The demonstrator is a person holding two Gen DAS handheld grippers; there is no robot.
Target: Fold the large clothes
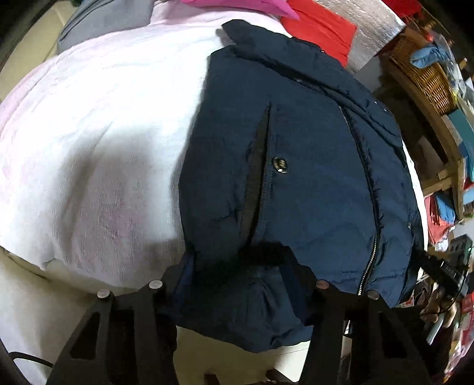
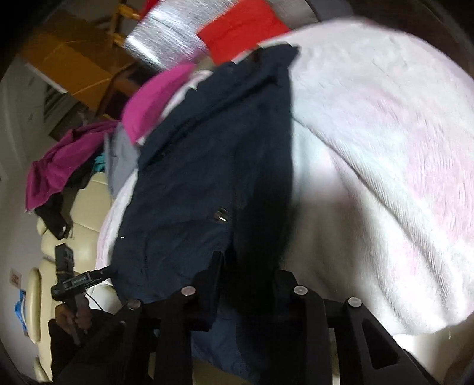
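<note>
**Both hand-held grippers at the hem of the navy jacket**

I can read no brand or label. The round metal snap (image 1: 280, 163) beside the pocket slit has something stamped on it, but it is too small for me to make out.

The jacket (image 1: 296, 165) is dark navy and padded, with a collar at the far end, a closed zipper (image 1: 371, 207) down the front, and a black-edged pocket slit. It lies flat on a white and pale pink blanket (image 1: 97, 142), with its hem hanging over the near edge.

My left hand-held gripper (image 1: 237, 260) pinches a bunched fold of the hem; the cloth fills the gap between its fingers. My right hand-held gripper (image 2: 246, 278) is also at the hem, with dark cloth between its fingers. That picture is blurred and in shadow there, so I cannot tell if the pads really press on the cloth.

Behind the jacket are red cloth (image 1: 323, 29), pink cloth (image 1: 237, 6) and a wicker basket (image 1: 423, 74); all are partly cut off by the picture edge.
</note>
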